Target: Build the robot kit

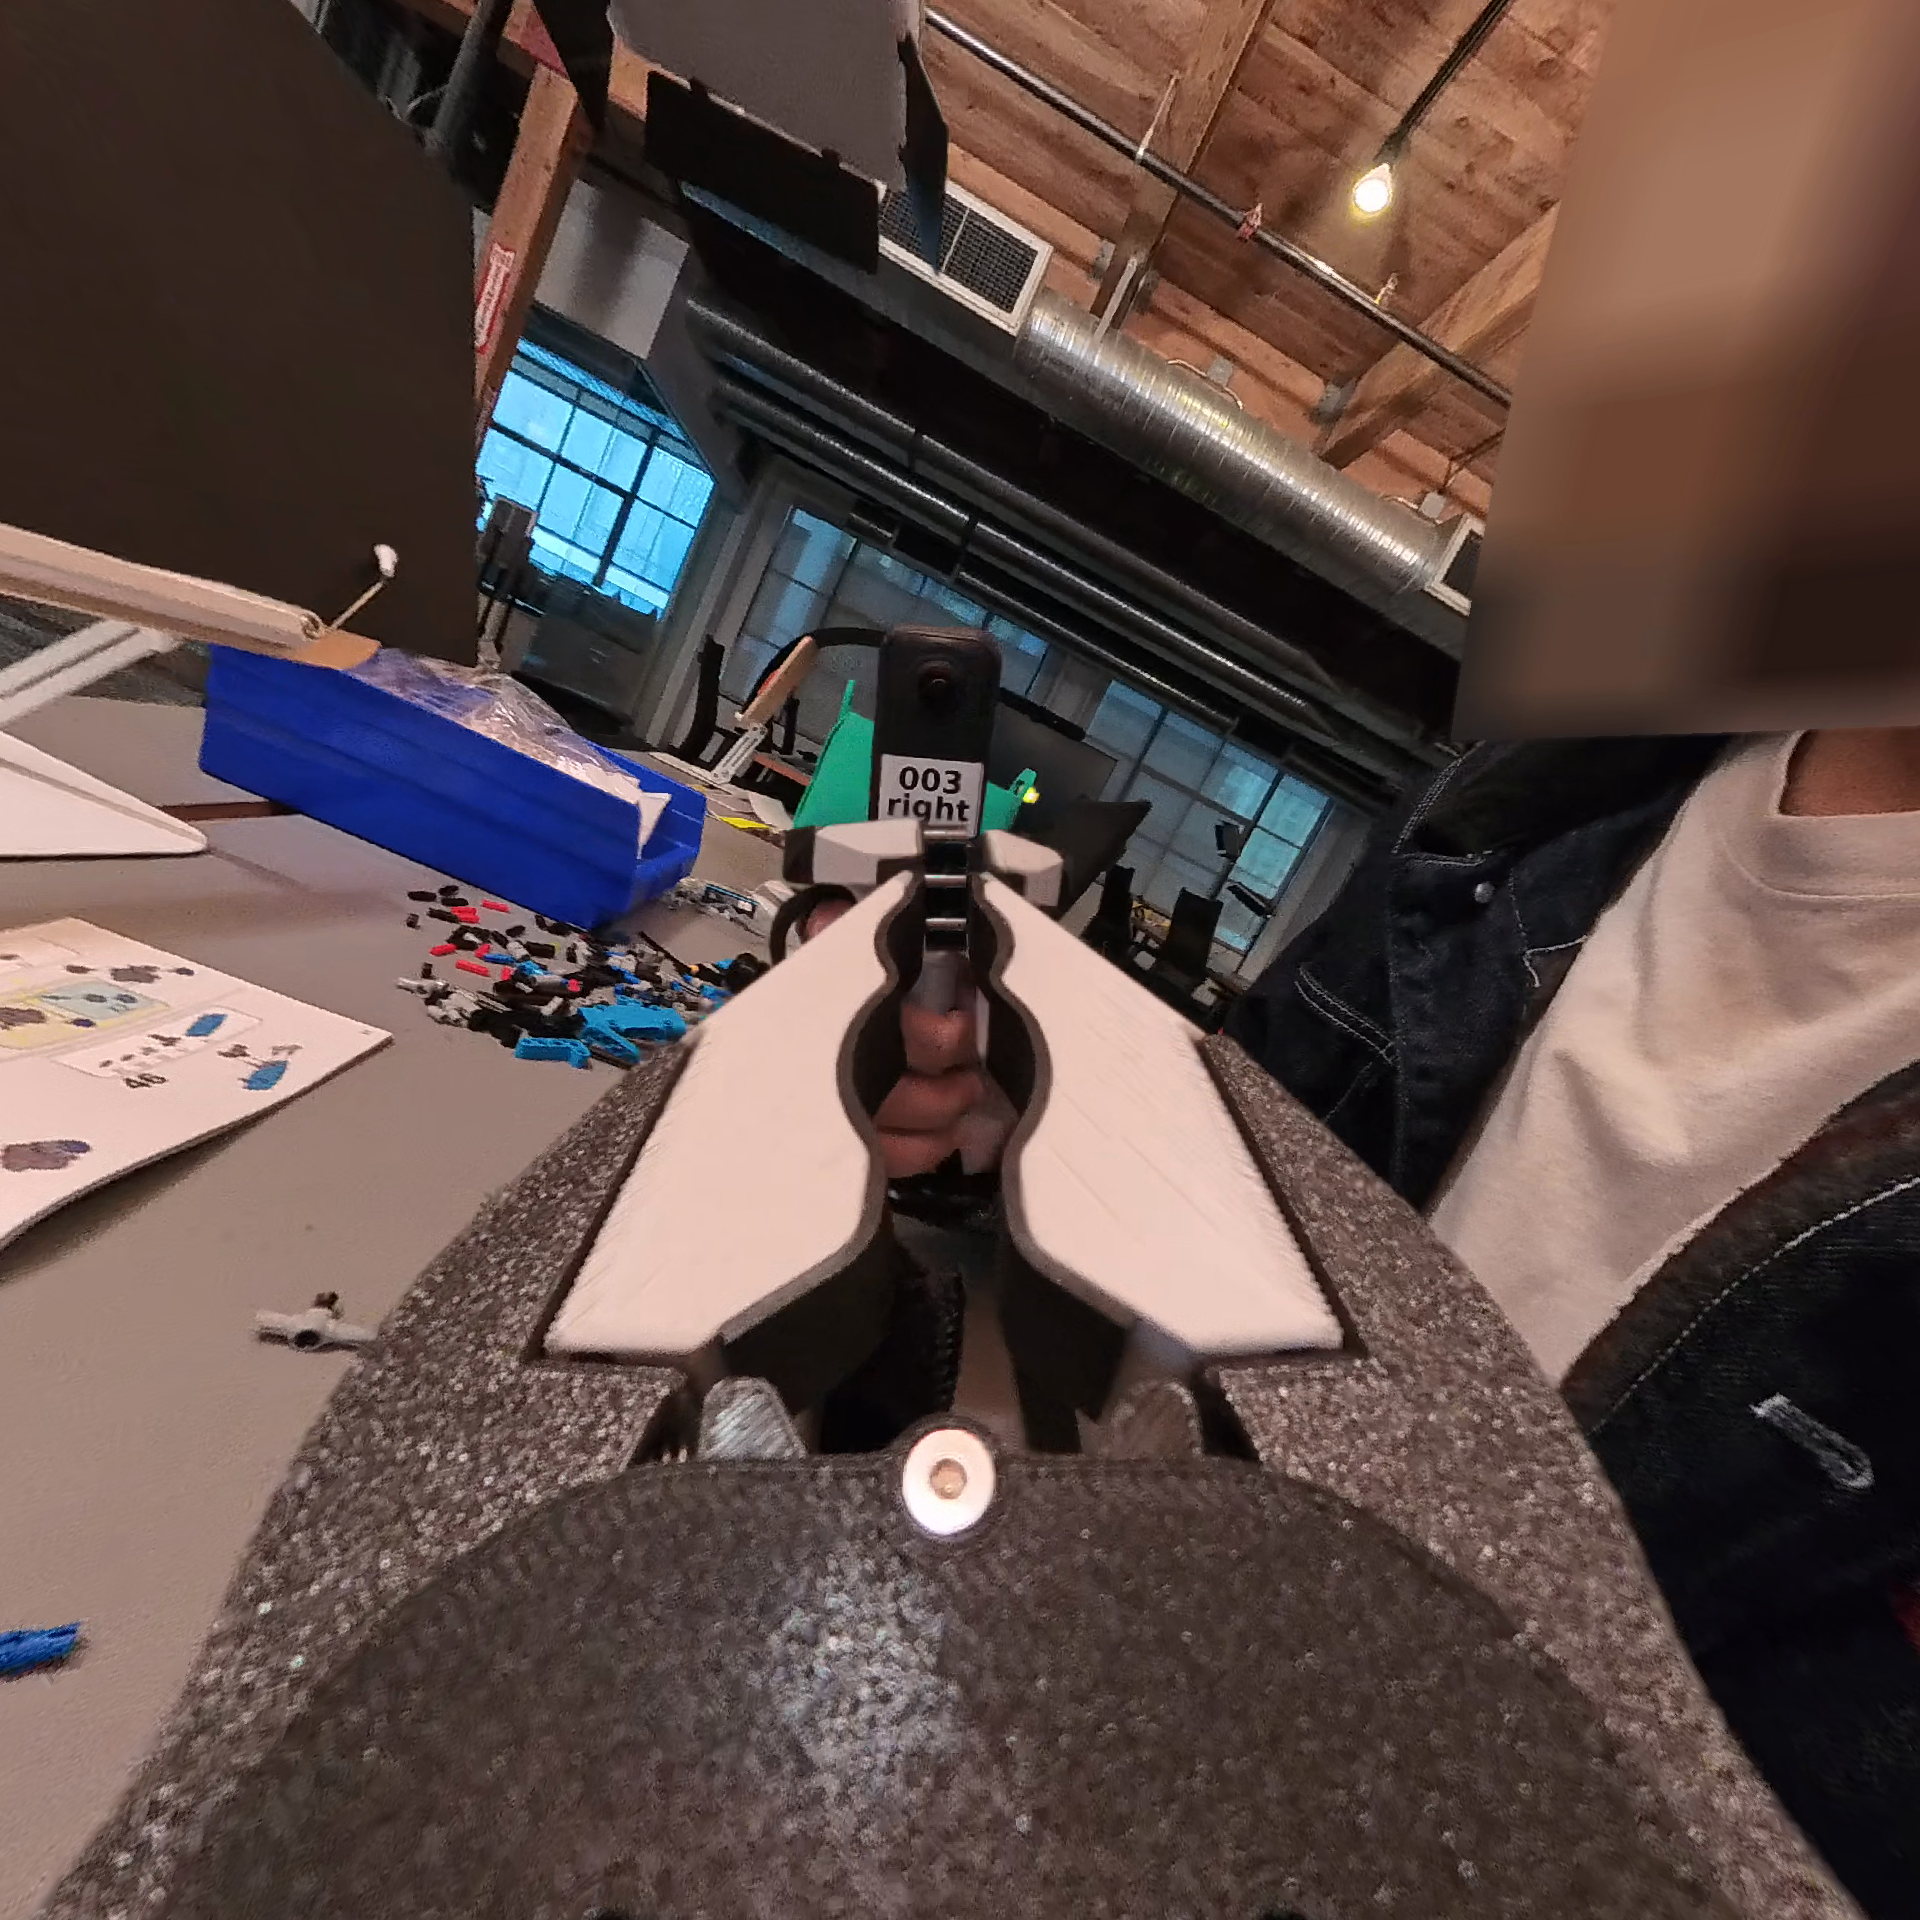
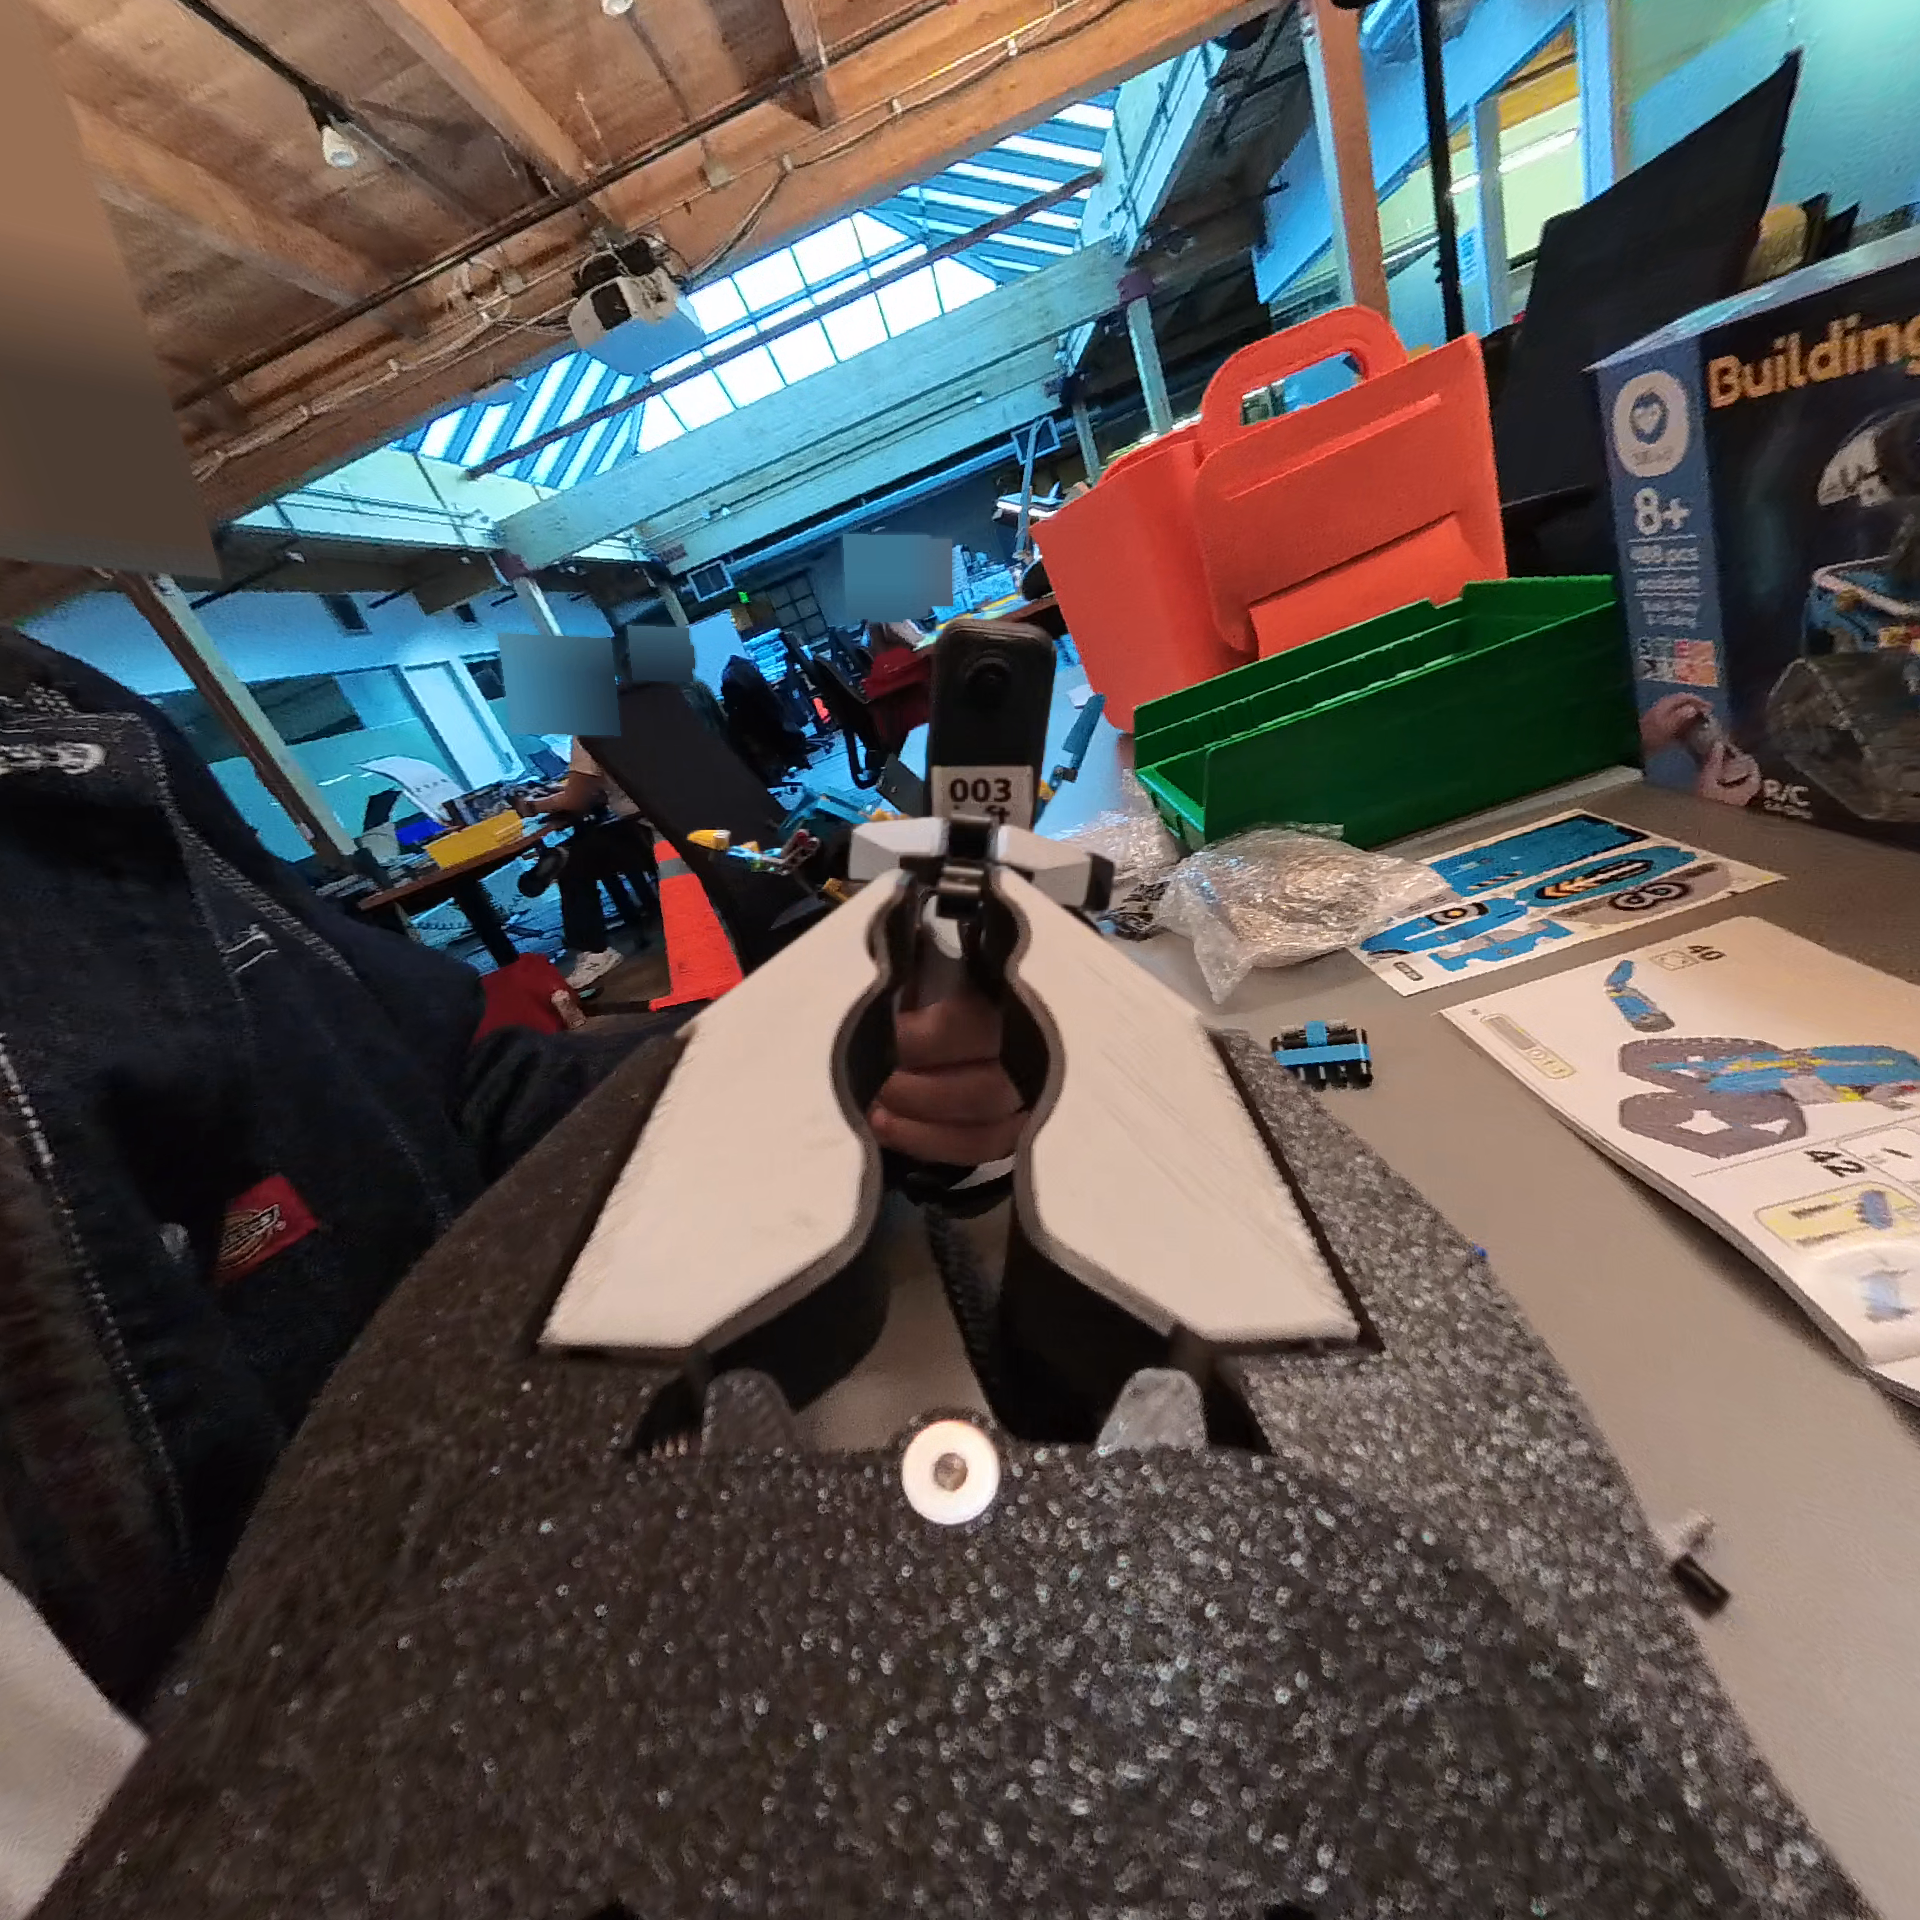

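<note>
My two grippers face each other tip to tip above the grey table (image 1: 312, 1174). In the left wrist view my left gripper (image 1: 945, 896) has its white fingers (image 1: 769, 1122) closed on a small black part (image 1: 943, 878). The right gripper (image 1: 927, 847) meets it from the far side, with a hand (image 1: 935, 1091) on its handle. In the right wrist view my right gripper (image 2: 958, 883) is closed on the same black part (image 2: 961, 862), and the left gripper (image 2: 971, 844) holds its other end. Most of the part is hidden.
To the left are a blue bin (image 1: 436, 779), a pile of loose building pieces (image 1: 561, 987), a booklet (image 1: 135, 1049) and a grey pin (image 1: 307, 1330). To the right are an orange caddy (image 2: 1299, 499), a green bin (image 2: 1403, 707), a kit box (image 2: 1787, 561), a sticker sheet (image 2: 1558, 894) and a small blue-black assembly (image 2: 1322, 1055). Left and right tips are no more than a few centimetres apart.
</note>
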The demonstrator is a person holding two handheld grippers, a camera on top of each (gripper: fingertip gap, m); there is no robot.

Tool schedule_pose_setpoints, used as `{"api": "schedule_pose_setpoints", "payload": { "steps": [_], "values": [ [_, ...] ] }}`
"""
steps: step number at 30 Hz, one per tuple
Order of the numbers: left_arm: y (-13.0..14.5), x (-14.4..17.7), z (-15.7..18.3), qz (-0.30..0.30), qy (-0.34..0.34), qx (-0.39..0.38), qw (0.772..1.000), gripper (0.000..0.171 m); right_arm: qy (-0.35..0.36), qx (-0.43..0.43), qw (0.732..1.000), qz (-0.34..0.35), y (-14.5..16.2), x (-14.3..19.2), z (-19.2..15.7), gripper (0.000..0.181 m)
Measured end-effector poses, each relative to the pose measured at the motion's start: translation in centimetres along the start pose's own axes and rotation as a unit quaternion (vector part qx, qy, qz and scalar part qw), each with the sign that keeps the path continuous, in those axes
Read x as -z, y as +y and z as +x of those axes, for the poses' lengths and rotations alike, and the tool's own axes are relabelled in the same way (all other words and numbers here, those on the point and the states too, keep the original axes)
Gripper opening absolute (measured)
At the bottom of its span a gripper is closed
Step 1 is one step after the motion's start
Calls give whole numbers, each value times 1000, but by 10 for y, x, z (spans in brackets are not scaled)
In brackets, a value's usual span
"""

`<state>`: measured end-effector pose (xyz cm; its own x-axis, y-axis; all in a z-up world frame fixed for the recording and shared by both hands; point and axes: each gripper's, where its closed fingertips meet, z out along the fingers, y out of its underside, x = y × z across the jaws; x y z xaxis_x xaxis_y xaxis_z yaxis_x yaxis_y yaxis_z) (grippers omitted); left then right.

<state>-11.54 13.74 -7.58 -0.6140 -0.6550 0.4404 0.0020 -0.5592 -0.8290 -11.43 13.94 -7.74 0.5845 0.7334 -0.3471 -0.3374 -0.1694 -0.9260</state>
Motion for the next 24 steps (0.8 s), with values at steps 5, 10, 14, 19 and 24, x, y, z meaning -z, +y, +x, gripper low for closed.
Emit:
{"api": "schedule_pose_setpoints", "payload": {
  "steps": [5,10,14,19,24],
  "values": [
    [9,-2,-21,-22,-67,-27,997,8,44,-38,998,-22,8,6,21,8],
    [13,13,-65,-106,-283,-268,915,21,125,-115,985,-18,17,21,61,8],
    [22,8,-72,-143,-331,-338,869,24,175,-124,977,-5,21,26,75,8],
    [34,16,-92,-234,-408,-499,728,35,210,-135,968,-21,34,22,80,8],
    [43,15,-99,-261,-423,-488,718,33,324,147,929,-99,24,26,78,8]
  ]
}}
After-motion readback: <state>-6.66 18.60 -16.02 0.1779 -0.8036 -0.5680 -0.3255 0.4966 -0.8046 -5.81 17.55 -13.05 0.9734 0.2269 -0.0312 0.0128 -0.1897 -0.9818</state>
